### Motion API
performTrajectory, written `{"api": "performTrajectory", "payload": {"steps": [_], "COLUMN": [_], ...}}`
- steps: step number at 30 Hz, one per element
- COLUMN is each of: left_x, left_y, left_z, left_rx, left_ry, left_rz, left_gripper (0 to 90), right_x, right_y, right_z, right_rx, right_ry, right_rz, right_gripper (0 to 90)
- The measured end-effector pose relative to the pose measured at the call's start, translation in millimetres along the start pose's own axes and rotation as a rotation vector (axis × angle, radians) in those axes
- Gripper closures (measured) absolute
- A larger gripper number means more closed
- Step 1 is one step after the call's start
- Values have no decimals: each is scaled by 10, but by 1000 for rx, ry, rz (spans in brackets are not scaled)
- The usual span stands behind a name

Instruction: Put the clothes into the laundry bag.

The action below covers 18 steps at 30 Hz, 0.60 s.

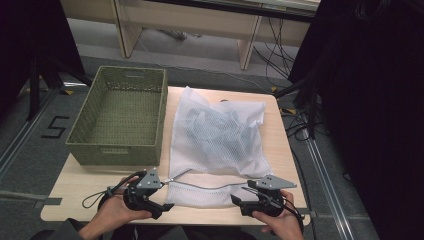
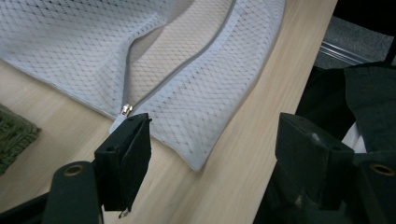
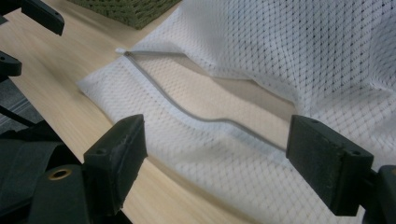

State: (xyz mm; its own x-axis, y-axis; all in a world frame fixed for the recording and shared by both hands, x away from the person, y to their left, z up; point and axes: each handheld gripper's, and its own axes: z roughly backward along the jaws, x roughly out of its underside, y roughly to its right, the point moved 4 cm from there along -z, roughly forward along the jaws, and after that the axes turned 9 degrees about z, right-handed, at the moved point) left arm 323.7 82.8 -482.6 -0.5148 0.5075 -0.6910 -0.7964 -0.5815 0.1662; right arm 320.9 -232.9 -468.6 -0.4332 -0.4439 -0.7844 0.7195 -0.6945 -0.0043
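Mesh bag (image 1: 215, 135) flat on table (image 1: 75, 192), just right of empty basket (image 1: 120, 112). Zip (image 3: 187, 112) wide open, slider (image 2: 125, 110) at bag's left corner. Left gripper (image 1: 160, 197) and right gripper (image 1: 242, 195) both spread, grasping nothing. Contents likely not yet out.

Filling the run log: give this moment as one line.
left gripper: open, by zipper pull | right gripper: open | mesh laundry bag: unzipped, flat on table | green woven basket: empty
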Motion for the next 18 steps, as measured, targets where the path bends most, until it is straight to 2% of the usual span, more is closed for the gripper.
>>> {"api": "performTrajectory", "payload": {"steps": [1,2,3,4,5,7,8,9,12,13,15,16,17,18], "left_x": [8,8,13,11,9,8,7,6,6,5,4,3,-4,-1], "left_y": [11,11,12,4,-8,-6,-6,-6,-2,-2,-6,-6,-24,-20], "left_z": [-4,-4,-8,-8,-6,-9,-10,-11,-10,-10,-11,-13,-4,-4], "left_rx": [-2,-2,-2,-5,-13,-2,-3,-3,-9,-7,-11,-5,-8,-10], "left_ry": [0,0,-5,-6,-3,0,4,4,0,-1,1,5,2,3], "left_rz": [9,9,12,3,11,14,19,17,13,12,15,19,-5,5], "left_gripper": [266,265,265,265,265,265,265,265,265,265,265,265,265,265], "right_x": [10,10,24,28,38,43,45,49,52,50,52,49,52,52], "right_y": [10,10,-16,1,2,4,-5,14,6,26,13,29,20,20], "right_z": [2,2,18,23,31,28,24,24,16,8,11,8,0,0], "right_rx": [4,4,11,8,18,23,25,18,24,29,25,32,23,23], "right_ry": [7,7,-6,-5,-7,-7,-6,-15,-20,-13,-24,-21,-24,-24], "right_rz": [25,25,-1,23,28,27,7,31,34,61,57,80,76,77], "right_gripper": [212,212,212,213,213,213,214,214,215,215,215,215,215,216]}}
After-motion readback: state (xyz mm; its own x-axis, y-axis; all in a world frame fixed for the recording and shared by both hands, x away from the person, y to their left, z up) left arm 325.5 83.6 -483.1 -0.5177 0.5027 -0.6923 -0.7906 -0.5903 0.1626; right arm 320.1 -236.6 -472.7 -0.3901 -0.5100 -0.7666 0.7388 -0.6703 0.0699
